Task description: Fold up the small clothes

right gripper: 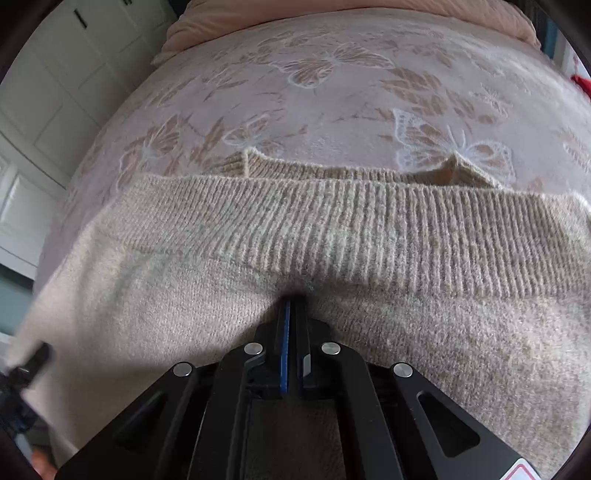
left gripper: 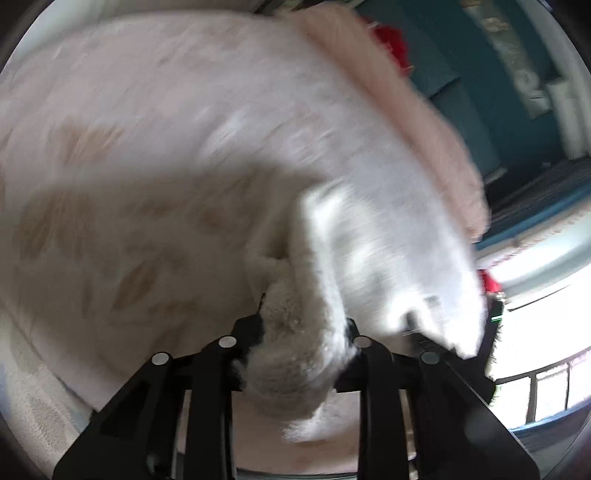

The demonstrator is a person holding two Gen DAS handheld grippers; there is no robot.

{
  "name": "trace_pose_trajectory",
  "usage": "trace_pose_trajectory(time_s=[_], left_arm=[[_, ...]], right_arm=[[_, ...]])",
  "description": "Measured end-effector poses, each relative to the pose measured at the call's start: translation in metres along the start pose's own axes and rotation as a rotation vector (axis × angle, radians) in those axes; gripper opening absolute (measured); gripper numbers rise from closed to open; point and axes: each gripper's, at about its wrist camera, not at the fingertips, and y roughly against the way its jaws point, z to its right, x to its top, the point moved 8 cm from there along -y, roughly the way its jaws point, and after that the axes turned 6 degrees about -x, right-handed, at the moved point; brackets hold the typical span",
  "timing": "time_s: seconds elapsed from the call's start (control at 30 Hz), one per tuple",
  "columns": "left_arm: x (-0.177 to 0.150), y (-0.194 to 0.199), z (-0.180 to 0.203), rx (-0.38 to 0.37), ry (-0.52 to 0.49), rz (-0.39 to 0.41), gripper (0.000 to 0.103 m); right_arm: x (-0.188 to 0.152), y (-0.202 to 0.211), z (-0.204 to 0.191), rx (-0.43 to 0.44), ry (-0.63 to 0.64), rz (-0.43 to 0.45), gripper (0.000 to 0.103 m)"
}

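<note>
A cream knit sweater (right gripper: 424, 332) lies spread on a bed, its ribbed hem (right gripper: 369, 236) running across the middle of the right wrist view. My right gripper (right gripper: 293, 295) points steeply down with its jaws pressed together. Its tips are sunk in the knit just below the hem, and the fabric puckers toward them. In the blurred left wrist view, a bunched fold of the sweater (left gripper: 369, 240) rises between the fingers of my left gripper (left gripper: 303, 328), which is shut on it. The rest of that fold hangs down over the jaws.
The bedspread (right gripper: 332, 92) is pale pink with butterfly patterns and reaches far beyond the sweater. A pink pillow or blanket (right gripper: 207, 22) lies along the far edge. White cupboard doors (right gripper: 55, 92) stand to the left. Teal furniture (left gripper: 480, 110) and a bright window (left gripper: 546, 295) lie beyond the bed.
</note>
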Motion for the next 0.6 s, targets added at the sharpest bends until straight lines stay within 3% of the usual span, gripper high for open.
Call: trace_pose_trajectory(time_s=[0.1,0.2,0.27,0.37,0.5,0.6], left_arm=[[0.01,0.017,0.073,-0.076,-0.151,0.031,0.022],[-0.003,0.022,0.155,-0.148,-0.312,0.015,0.022],[-0.03,0.013,0.208,-0.189,-0.426,-0.028,0.022],[-0.083,-0.008,0.258,-0.208,-0.586,-0.109,0.022],[-0.165,-0.058,0.266,-0.167,-0.694,-0.263,0.03],[-0.211,-0.072,0.246,-0.094,-0.745,-0.348,0.05]], right_arm=[[-0.002,0.003,0.004,0.056,-0.022,0.008,0.0],[-0.002,0.014,0.01,0.132,-0.071,0.013,0.0],[-0.006,0.039,0.022,0.215,-0.131,0.037,0.006],[-0.02,0.083,0.058,0.237,-0.17,0.132,0.015],[-0.064,0.125,0.146,0.157,-0.254,0.168,0.036],[-0.1,0.144,0.199,0.143,-0.334,0.131,0.037]])
